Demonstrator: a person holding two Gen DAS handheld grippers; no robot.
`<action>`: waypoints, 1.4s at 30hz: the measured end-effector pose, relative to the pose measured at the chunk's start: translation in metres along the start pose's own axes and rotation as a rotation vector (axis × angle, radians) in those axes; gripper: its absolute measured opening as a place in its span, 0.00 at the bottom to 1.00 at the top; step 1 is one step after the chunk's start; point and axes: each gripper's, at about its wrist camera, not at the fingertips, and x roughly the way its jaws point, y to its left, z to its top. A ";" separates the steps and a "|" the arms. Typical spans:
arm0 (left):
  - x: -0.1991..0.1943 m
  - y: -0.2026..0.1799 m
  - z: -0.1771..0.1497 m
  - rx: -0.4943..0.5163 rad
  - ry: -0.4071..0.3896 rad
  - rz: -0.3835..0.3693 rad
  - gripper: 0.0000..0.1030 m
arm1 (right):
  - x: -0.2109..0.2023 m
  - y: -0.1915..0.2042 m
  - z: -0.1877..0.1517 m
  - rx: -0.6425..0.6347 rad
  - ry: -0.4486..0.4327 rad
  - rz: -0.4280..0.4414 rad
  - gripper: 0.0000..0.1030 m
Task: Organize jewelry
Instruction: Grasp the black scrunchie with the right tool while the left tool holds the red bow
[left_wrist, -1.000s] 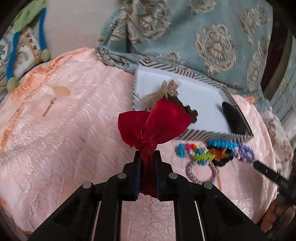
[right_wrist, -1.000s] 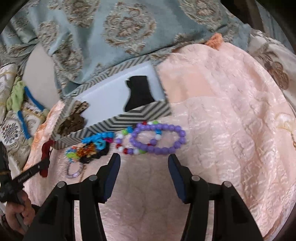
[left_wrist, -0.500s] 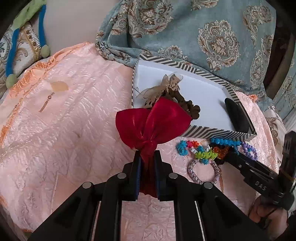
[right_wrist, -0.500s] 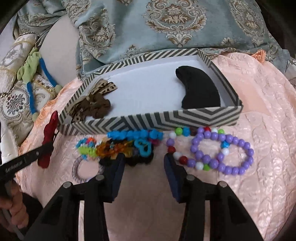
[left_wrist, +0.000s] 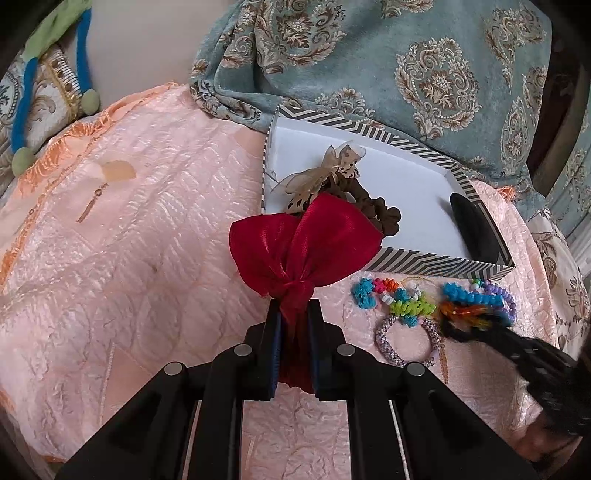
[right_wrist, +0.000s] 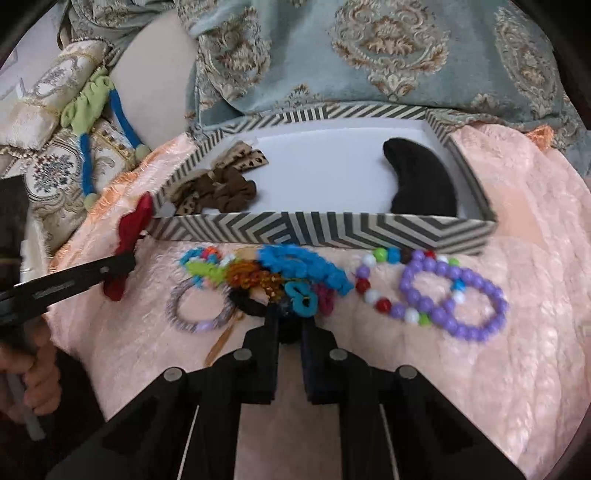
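a: what do we hold in the left gripper (left_wrist: 293, 325)?
b: its jaws are clamped on the red bow (left_wrist: 303, 242), which fans out just short of the striped box (left_wrist: 439, 264), near the box's 7 o'clock corner.
a: and the right gripper (right_wrist: 289, 325)?
b: we have its jaws closed on a black hair tie (right_wrist: 258, 304) at the 6 o'clock edge of the bracelet pile (right_wrist: 291, 273) on the pink quilt (right_wrist: 498, 369).
a: what sits in the box?
b: a brown scrunchie (right_wrist: 225, 190) at 9 o'clock and a black piece (right_wrist: 421, 181) at 3 o'clock.
a: the rest?
b: purple beads (right_wrist: 454, 299) lie at 3 o'clock of the pile, a lilac woven ring (right_wrist: 199, 306) at 8 o'clock.
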 end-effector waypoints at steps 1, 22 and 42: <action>0.000 -0.001 0.000 0.001 0.000 0.000 0.00 | -0.009 -0.001 0.000 0.006 -0.018 0.013 0.10; 0.000 -0.001 -0.001 0.009 0.002 -0.001 0.00 | -0.019 -0.031 -0.018 0.215 0.113 0.087 0.29; 0.002 -0.002 -0.002 0.017 0.008 0.005 0.00 | -0.041 0.019 -0.025 -0.070 0.054 0.061 0.05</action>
